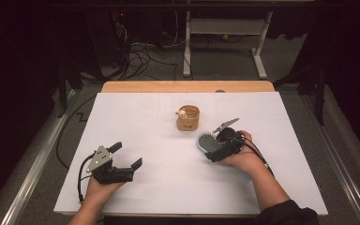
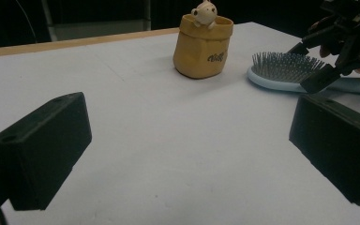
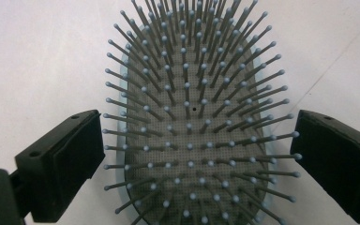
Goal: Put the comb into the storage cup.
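So the right gripper [image 3: 194, 154] is sitting right over the hairbrush [image 3: 192, 117], jaws spread either side of the head, not squeezing yet. Brush lies bristles-up on the counter [image 1: 168, 154]. Grab still to do. Left gripper [image 1: 124, 157] idles, jaws apart.

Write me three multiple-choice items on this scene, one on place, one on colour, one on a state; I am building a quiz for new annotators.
1. Where does the hairbrush lie?
A. inside the pouch
B. on the white table, bristles up
C. on the floor

2. What colour is the small pouch?
A. yellow-brown
B. green
C. red

3. How does the right gripper stand?
A. shut on the pouch
B. open, fingers either side of the brush head
C. shut on nothing

Answers: 1 B, the bristles point up from the table; 2 A, the left gripper view shows it mustard; 3 B, gaps show beside both fingers.
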